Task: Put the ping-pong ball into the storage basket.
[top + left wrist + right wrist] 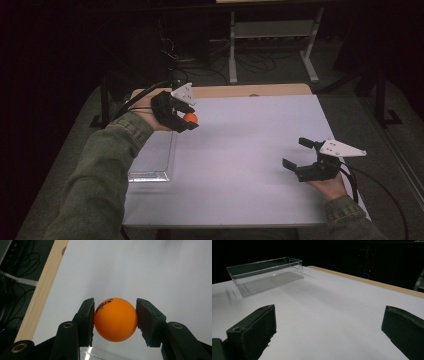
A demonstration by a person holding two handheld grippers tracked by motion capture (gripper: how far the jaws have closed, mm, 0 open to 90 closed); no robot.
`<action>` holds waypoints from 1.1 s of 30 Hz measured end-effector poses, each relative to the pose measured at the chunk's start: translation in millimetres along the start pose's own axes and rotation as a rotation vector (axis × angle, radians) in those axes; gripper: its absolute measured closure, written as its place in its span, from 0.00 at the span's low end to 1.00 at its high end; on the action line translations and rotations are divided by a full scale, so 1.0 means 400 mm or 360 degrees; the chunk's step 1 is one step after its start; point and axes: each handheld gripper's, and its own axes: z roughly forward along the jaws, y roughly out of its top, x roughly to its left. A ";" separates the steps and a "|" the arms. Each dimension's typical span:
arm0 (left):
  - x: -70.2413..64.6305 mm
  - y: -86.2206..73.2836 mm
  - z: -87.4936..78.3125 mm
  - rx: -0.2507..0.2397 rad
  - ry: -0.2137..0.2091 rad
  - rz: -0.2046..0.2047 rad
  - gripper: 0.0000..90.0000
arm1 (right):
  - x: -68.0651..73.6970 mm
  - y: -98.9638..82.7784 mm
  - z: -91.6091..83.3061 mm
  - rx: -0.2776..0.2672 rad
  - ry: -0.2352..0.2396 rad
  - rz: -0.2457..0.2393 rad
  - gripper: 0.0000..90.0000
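Note:
An orange table-tennis ball [115,319] with dark print on it is clamped between the two black pads of my left gripper [115,321]. In the high view that left gripper [188,120] is held above the far left part of the white table, with the ball [190,118] at its tip. Just beside and below it lies a clear plastic box [154,159], which looks empty [265,273]. My right gripper [296,153] hovers low over the table's near right part, jaws wide apart with nothing between them [328,332].
The white tabletop [240,150] has a wooden strip [240,91] along its far edge. Beyond it stand a metal shelf frame [272,35] and cables on the dark floor. A green sleeve [100,185] reaches in at the lower left.

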 end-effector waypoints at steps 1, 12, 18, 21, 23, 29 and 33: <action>0.000 -0.003 -0.003 0.0006 0.0001 -0.0005 0.56 | 0.000 0.000 0.000 0.0000 0.0000 0.0000 0.00; 0.001 -0.054 -0.029 0.0126 0.0006 -0.0031 0.56 | 0.000 0.000 0.000 0.0005 -0.0003 -0.0001 0.00; 0.004 -0.074 -0.047 0.0165 0.0014 -0.0049 0.56 | 0.001 0.000 0.000 0.0005 -0.0004 -0.0001 0.00; 0.006 -0.080 -0.054 0.0200 0.0010 -0.0049 0.56 | 0.001 -0.001 0.001 0.0008 -0.0005 0.0000 0.00; 0.007 -0.084 -0.058 0.0218 0.0008 -0.0057 0.56 | 0.001 -0.001 0.001 0.0009 -0.0003 -0.0003 0.00; 0.007 -0.097 -0.064 0.0257 -0.0004 -0.0070 0.56 | 0.001 -0.001 0.001 0.0008 -0.0006 -0.0002 0.00; 0.006 -0.104 -0.069 0.0273 -0.0014 -0.0076 0.56 | 0.002 -0.001 0.002 0.0011 -0.0006 -0.0004 0.00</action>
